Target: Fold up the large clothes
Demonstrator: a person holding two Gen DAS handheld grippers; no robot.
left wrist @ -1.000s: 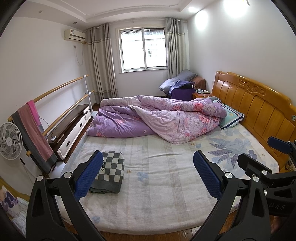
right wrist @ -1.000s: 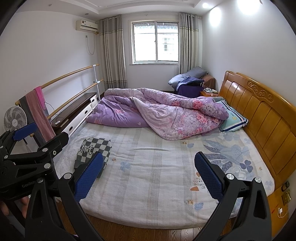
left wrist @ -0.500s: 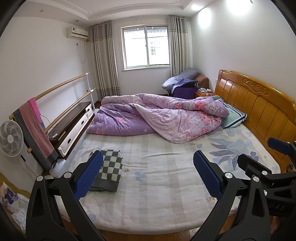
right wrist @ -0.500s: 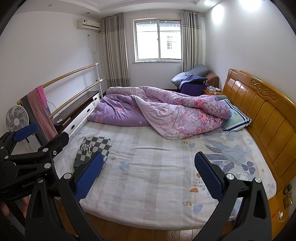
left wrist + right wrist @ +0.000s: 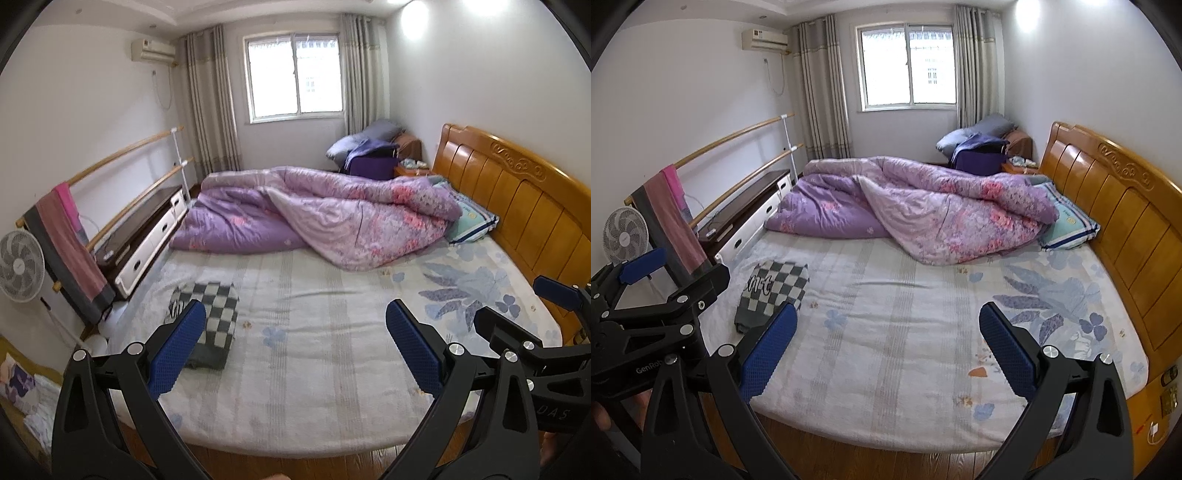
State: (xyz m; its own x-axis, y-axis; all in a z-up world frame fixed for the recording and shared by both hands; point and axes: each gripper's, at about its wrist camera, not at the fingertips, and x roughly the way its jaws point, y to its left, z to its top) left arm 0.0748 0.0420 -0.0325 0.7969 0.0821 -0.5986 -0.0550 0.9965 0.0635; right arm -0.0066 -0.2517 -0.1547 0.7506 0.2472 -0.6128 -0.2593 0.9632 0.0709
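A folded black-and-white checked garment [image 5: 212, 317] is seen lower left of centre on the pale floral bed sheet [image 5: 314, 332], well apart from the crumpled purple floral quilt [image 5: 332, 214] at mid-frame. The left gripper [image 5: 295, 339] and right gripper [image 5: 888, 341] are both held with blue-padded jaws spread wide and nothing between them, above the near bed edge.

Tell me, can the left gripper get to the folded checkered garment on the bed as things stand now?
Probably yes. The left gripper is open and holds nothing, and the checkered garment lies flat near the bed's left edge, just beyond its left finger. Nothing lies on the sheet between them; the purple quilt is further back.
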